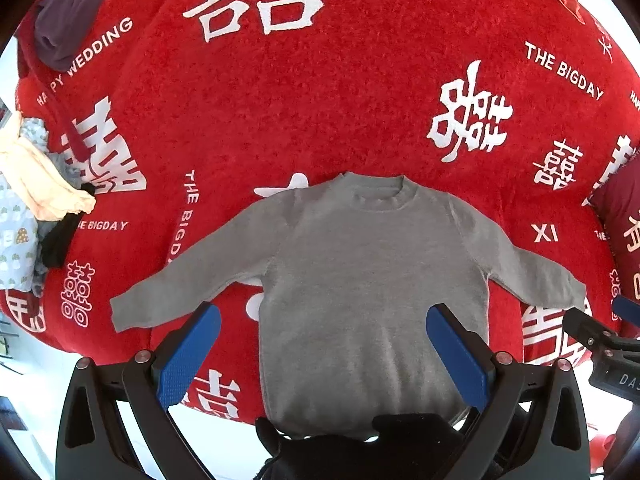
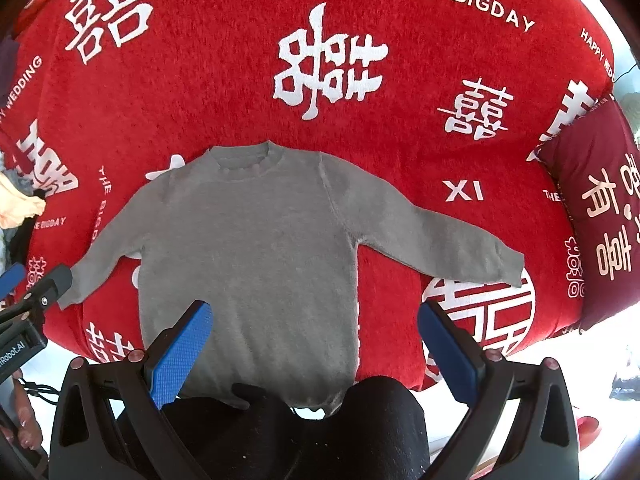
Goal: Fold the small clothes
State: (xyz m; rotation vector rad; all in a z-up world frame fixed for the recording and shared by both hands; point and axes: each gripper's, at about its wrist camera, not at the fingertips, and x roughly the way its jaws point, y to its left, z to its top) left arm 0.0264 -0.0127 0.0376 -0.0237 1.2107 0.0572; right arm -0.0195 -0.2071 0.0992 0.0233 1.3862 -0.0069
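Note:
A small grey long-sleeved sweater (image 1: 360,272) lies flat on a red blanket (image 1: 280,100), collar away from me, both sleeves spread out to the sides. It also shows in the right wrist view (image 2: 248,240). My left gripper (image 1: 324,316) is open and empty, held above the sweater's lower body. My right gripper (image 2: 316,312) is open and empty above the sweater's lower right side. The hem is partly hidden by a dark shape at the bottom of each view.
A pile of other clothes (image 1: 28,200) lies at the blanket's left edge, a purple garment (image 1: 68,24) at the far left. A dark red cushion (image 2: 600,208) sits at the right. The blanket's near edge (image 2: 520,356) runs just past the hem.

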